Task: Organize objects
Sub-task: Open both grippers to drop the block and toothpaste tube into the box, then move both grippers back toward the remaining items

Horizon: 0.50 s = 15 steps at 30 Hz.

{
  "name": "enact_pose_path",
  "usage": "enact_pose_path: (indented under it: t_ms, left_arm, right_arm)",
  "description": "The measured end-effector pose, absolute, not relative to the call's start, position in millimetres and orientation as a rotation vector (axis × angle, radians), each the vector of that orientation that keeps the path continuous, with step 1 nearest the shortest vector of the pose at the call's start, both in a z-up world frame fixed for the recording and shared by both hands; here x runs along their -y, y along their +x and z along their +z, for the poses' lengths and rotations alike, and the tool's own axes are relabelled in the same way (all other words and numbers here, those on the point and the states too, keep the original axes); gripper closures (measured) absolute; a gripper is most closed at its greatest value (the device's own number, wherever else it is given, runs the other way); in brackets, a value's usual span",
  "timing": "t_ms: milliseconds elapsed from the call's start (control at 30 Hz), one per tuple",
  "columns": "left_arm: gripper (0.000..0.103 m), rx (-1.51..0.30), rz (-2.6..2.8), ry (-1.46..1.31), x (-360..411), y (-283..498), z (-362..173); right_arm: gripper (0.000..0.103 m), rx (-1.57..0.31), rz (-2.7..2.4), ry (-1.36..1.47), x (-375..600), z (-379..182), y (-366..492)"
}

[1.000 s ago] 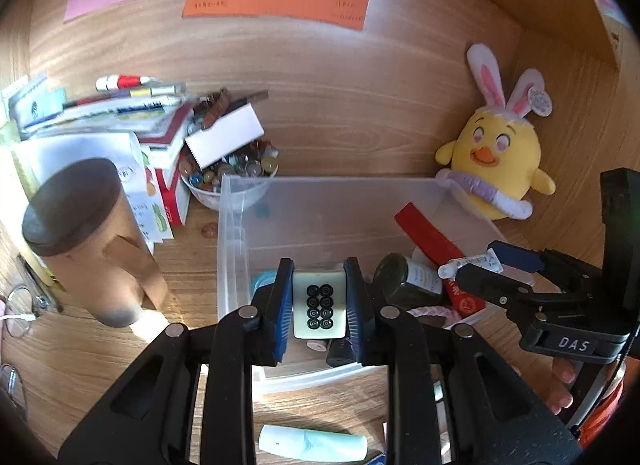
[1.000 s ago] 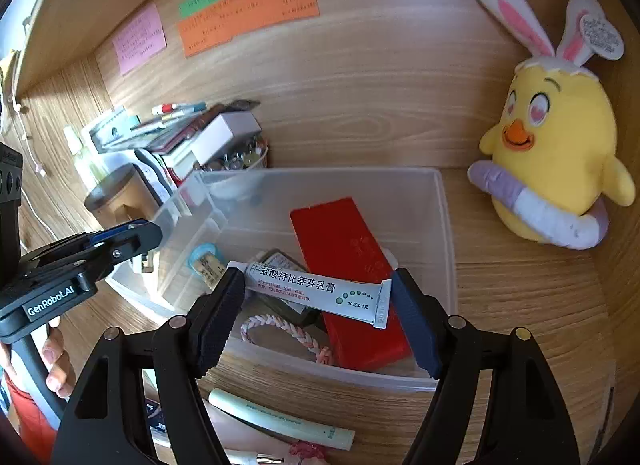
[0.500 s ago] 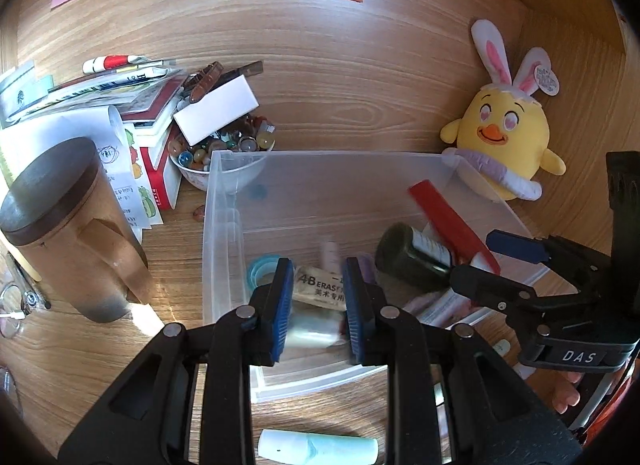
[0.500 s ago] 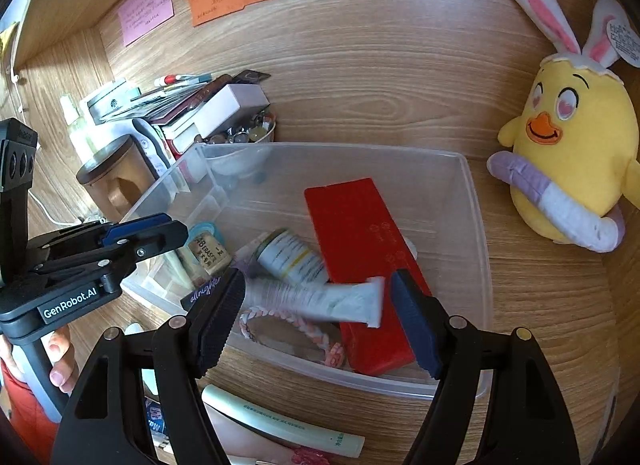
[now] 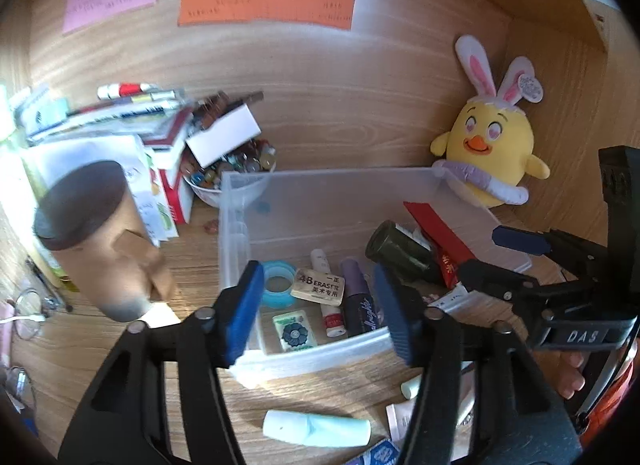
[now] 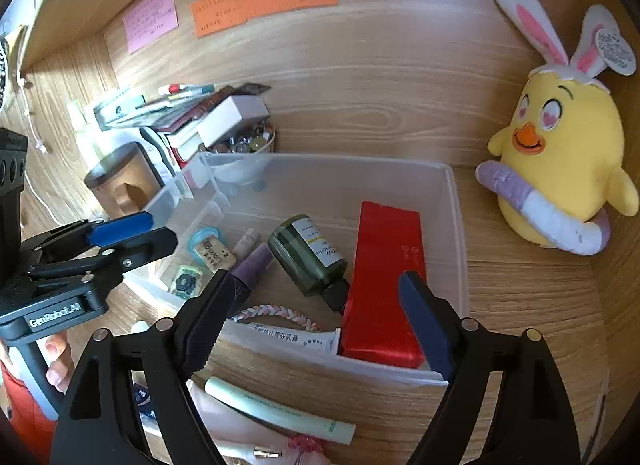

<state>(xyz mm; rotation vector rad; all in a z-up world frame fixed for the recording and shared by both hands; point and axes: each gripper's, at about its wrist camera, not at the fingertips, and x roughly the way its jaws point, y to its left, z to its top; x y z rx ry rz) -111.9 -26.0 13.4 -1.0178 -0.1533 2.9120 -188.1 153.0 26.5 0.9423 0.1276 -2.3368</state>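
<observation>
A clear plastic bin (image 5: 320, 177) (image 6: 456, 225) holds a red pouch (image 6: 384, 277), a dark green bottle (image 6: 308, 253), a purple tube (image 5: 360, 301), an eraser (image 5: 318, 285), a blue tape roll (image 5: 276, 283) and a braided cord (image 6: 276, 311). My left gripper (image 5: 318, 305) (image 6: 160, 231) hangs over the bin's near left corner. Its jaws are opening with nothing between the pads, and a green-patterned mahjong tile (image 5: 295, 330) lies below them. My right gripper (image 6: 316, 321) (image 5: 496, 253) is also opening. A white ointment tube (image 6: 288, 335) lies loose below it by the front wall.
A pale green tube (image 5: 316, 429) (image 6: 280, 411) and small packets lie on the desk in front of the bin. A brown lidded cup (image 5: 92, 237), a bowl of beads (image 5: 232, 173) and stacked books stand at the left. A yellow plush chick (image 6: 560, 161) sits at the right.
The left jaws have spread and the mahjong tile they held now lies in the bin. The right gripper has let the white ointment tube drop into the bin and widened.
</observation>
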Motion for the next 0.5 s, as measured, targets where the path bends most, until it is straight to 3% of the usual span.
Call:
enact_pose_path:
  t_ms: [100,333,500]
  left_arm:
    - [0.03,0.135,2.931,-0.998,27,-101,19]
    - [0.026,0.084,2.922,-1.036,29,-74,13]
    - [0.009,0.075,2.887,-1.092,24,-62,-4]
  right_arm:
    - [0.021,-0.111,-2.34,0.921,-163,33,-181]
    - [0.021,-0.135,-2.362,0.885,-186,40,-161]
    - [0.021,-0.169,-2.367,0.89,-201,35,-145]
